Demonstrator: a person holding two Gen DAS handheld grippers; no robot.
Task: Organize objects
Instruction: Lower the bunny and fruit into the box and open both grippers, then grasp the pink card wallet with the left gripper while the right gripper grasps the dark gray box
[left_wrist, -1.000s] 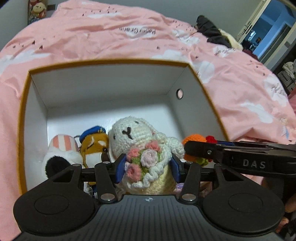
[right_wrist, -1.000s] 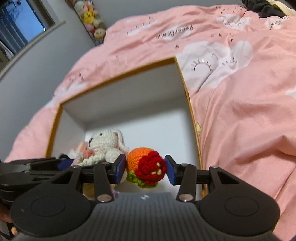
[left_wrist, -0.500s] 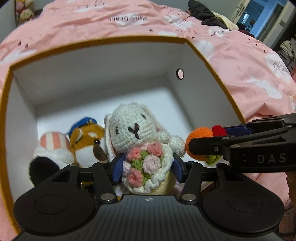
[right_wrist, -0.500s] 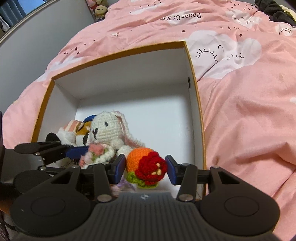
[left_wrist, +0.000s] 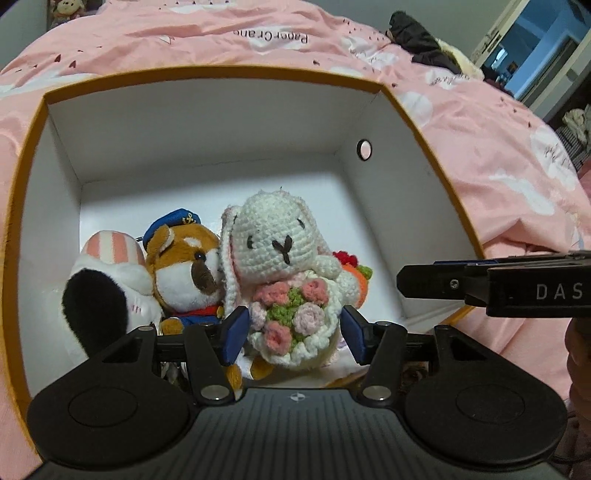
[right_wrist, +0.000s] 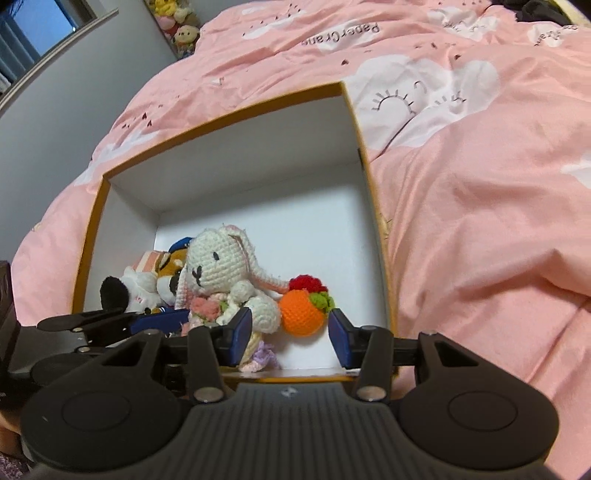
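Left hand-held gripper (left_wrist: 293, 334): blue pads either side of the crochet bunny's bouquet, gap showing on both sides, so released, not pressing; jaws a bit apart from the toy. Right hand-held gripper (right_wrist: 291, 334): pads wide of the orange crochet ball (right_wrist: 301, 312), gaps both sides, released too. In the left wrist view the right tool comes in from 3 o'clock w/ white letters "DAS" on its black side; rest of the word is cut off by the frame edge.

Crochet bunny (left_wrist: 280, 266) sits upright in the box (left_wrist: 207, 72), near wall side, face toward the cameras, long axis vertical, head at 12, ears drooping down the sides. Holds a pink/green flower bunch at its chest. One ear tip reaches the ball's red flower in the right wrist view.

Orange crochet ball at bunny's 3 o'clock, touching it, red flower and green leaves on its top/far side. At bunny's 9 o'clock: fox plush (left_wrist: 184, 266) w/ blue cap, gold anchor on cap, leaning against the bunny. Further at 9: black-and-white plush (left_wrist: 107, 295) w/ pink-striped part on top, against the left wall.

Box: white inside, orange rim, small round hole in right wall. Far half of floor bare.

Beyond, at 12: pink duvet (right_wrist: 480, 221), clouds, sun doodle, text "PaperCrane" upside down. Dark clothes at far edge, approx 1 o'clock in left wrist view.
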